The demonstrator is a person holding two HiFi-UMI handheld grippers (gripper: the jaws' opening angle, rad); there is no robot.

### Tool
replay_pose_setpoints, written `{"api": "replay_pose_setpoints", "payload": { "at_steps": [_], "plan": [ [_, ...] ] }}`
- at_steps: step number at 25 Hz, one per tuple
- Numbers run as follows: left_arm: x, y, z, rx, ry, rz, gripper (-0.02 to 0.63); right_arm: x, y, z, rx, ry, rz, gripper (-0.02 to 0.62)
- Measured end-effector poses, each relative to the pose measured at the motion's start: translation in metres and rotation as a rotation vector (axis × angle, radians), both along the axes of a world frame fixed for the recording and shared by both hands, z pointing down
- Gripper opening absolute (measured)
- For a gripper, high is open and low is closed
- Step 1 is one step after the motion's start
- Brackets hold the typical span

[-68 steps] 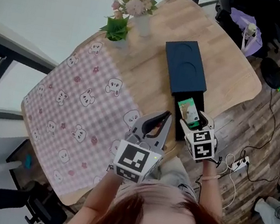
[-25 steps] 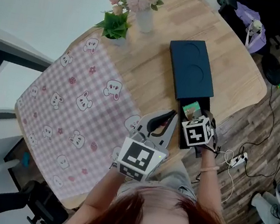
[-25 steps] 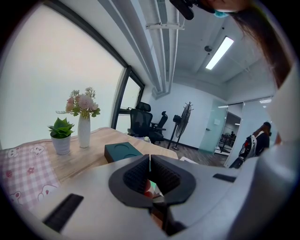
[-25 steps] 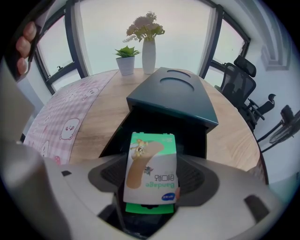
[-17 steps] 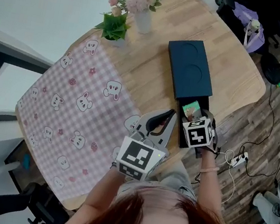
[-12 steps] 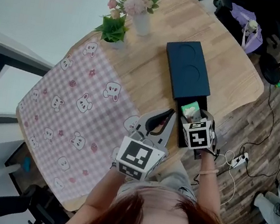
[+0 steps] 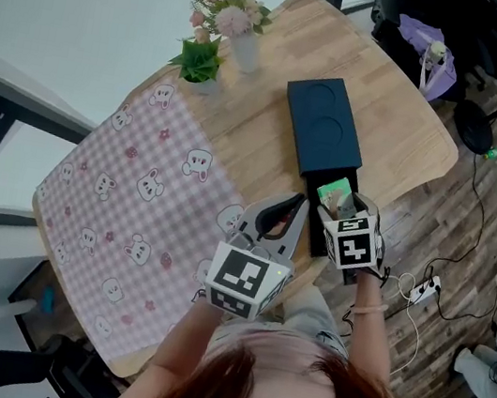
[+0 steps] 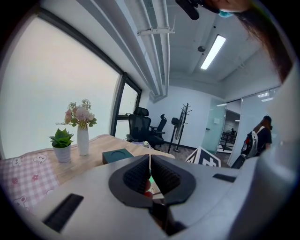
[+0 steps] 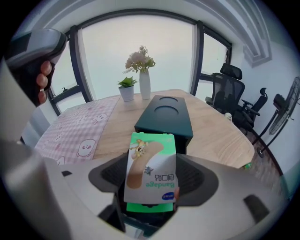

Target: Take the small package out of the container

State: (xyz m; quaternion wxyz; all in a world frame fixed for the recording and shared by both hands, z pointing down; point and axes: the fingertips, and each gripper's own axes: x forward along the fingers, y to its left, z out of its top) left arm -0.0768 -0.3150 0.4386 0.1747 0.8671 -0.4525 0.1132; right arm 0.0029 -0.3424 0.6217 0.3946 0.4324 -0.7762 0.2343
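Observation:
The small green bandage package (image 9: 151, 171) stands upright between the jaws of my right gripper (image 9: 152, 182), which is shut on it. In the head view the package (image 7: 332, 194) shows at the right gripper (image 7: 344, 204), right over the pulled-out drawer (image 7: 316, 236) of the dark blue container (image 7: 322, 130). The container (image 9: 164, 117) lies just ahead of the package in the right gripper view. My left gripper (image 7: 297, 204) hangs beside the drawer's left side, jaws shut with nothing in them (image 8: 150, 174).
A white vase of flowers (image 7: 242, 38) and a small potted plant (image 7: 200, 63) stand at the far end of the wooden table (image 7: 404, 126). A pink checked cloth with bears (image 7: 135, 192) covers the left half. Office chairs and floor cables lie beyond the right edge.
The right gripper has kept its hold on the green package at the open drawer, shifting only slightly. The left gripper has stayed beside it, shut.

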Motion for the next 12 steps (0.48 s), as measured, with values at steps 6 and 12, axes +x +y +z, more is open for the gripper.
{"api": "replay_pose_setpoints", "payload": {
  "at_steps": [6,12],
  "plan": [
    [0.006,0.012,-0.016,0.04,-0.021,-0.015,0.015,0.0,0.008,-0.032,0.06,-0.045,-0.02,0.321],
    [0.015,0.027,-0.026,0.07,-0.047,-0.035,0.015,0.004,0.017,-0.063,0.114,-0.095,-0.051,0.321]
  ]
}}
